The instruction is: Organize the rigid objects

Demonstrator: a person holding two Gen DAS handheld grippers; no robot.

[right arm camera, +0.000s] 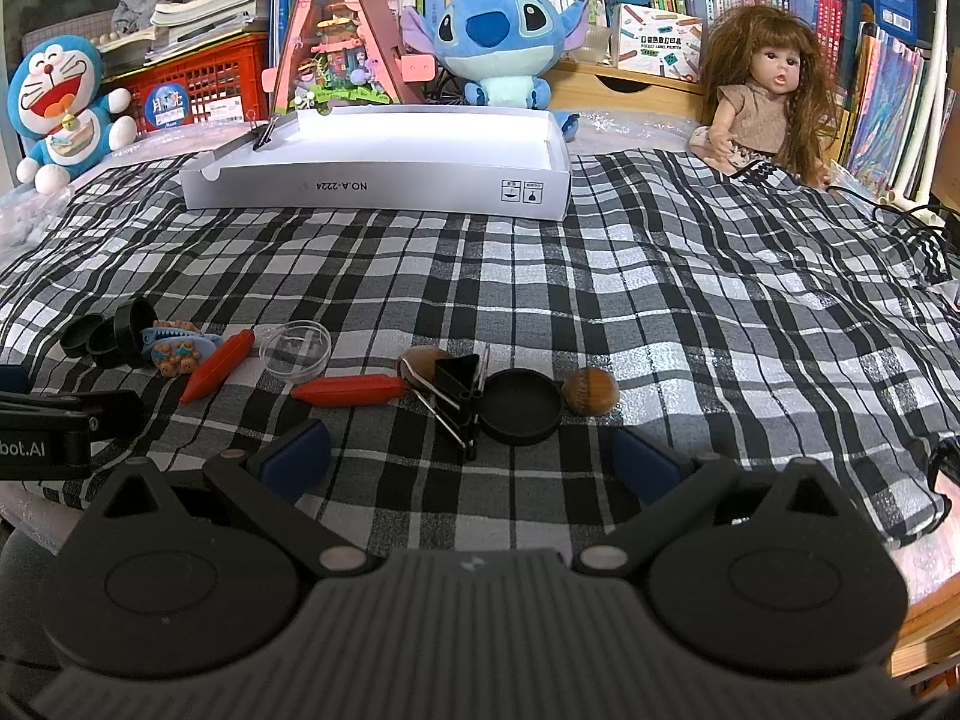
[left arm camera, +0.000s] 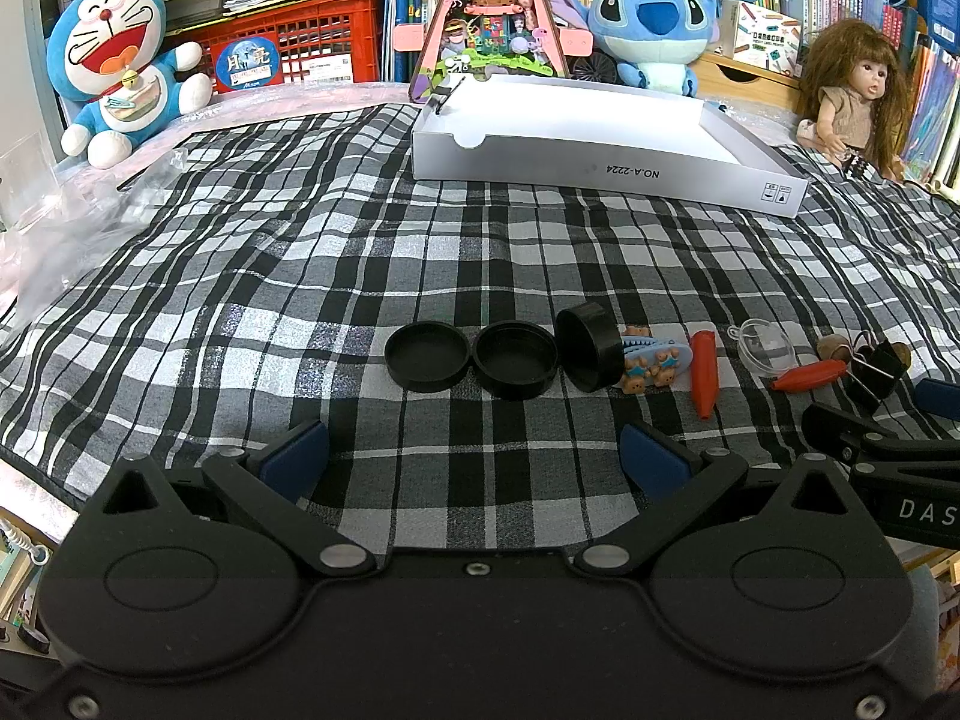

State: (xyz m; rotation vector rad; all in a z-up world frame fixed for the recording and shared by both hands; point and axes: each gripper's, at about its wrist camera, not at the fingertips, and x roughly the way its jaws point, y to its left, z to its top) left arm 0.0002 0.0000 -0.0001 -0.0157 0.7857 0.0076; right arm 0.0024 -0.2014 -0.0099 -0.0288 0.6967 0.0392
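White box sits at the far edge of the plaid-covered bench, nearly empty. Left gripper and right gripper both spread, holding nothing. Risk: walnut likely rolls; binder clip touches black lid, could snag.

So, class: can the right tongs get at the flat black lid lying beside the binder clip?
Probably yes. The right tongs are open, the black lid sits just ahead on the cloth, and only the binder clip touches its left edge.
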